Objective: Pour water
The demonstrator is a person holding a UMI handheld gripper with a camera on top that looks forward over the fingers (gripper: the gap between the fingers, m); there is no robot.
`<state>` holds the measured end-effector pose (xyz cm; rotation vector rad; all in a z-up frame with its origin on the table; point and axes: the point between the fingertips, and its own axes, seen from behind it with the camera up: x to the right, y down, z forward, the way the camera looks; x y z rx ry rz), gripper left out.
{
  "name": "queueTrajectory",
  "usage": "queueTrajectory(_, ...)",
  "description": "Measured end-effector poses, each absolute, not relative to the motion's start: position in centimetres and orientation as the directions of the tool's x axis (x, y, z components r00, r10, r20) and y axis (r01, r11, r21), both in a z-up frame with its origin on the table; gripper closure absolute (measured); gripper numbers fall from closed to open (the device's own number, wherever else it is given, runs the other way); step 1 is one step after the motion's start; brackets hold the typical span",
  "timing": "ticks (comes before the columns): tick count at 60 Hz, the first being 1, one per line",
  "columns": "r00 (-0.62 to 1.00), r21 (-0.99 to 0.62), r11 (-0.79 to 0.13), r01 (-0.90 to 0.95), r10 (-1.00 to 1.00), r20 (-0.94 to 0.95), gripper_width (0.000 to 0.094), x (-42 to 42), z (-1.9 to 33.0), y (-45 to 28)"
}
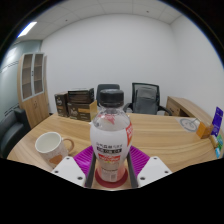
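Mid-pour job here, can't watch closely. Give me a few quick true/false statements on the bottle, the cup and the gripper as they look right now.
1. The clear plastic bottle with a black cap and pink label stands upright between the gripper fingers. True.
2. The bottle's cap is off. False: the black cap is on.
3. A white paper cup stands on the wooden table, beside the bottle. True.
4. The bottle is tilted over the cup. False: it is upright, apart from the cup.
5. Black office chairs stand beyond the table. True.

Black-capped bottle (110,140) (pink label), white cup (50,147)
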<state>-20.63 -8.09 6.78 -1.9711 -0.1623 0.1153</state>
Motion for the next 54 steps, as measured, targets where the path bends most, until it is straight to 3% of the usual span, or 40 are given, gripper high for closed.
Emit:
queueTrajectory(2, 0.987, -0.909, -0.414, 0.057, 0.161, -0.011, 0.0369, -20.4, 6.6, -8.6)
queueTrajectory(6, 0.988, -0.896, -0.440, 0.059, 0.152, -0.009, 0.0068, -20.1, 6.7, -9.5)
queueTrajectory(9, 0.990, -0.892, -0.446, 0.072, 0.139, 0.011, 0.0118, -19.7, 7.3, -10.1)
queueTrajectory(13, 0.993, -0.886, -0.455, 0.088, 0.113, 0.041, 0.0066, -19.0, 8.7, -11.7)
queueTrajectory(39, 0.998, -0.840, -0.540, 0.045, -0.016, 0.064, 0.0078, -21.6, 18.6, -32.0)
queueTrajectory(54, 0.995, -0.846, -0.532, 0.046, -0.052, 0.087, 0.0080, -23.8, 21.8, -40.7)
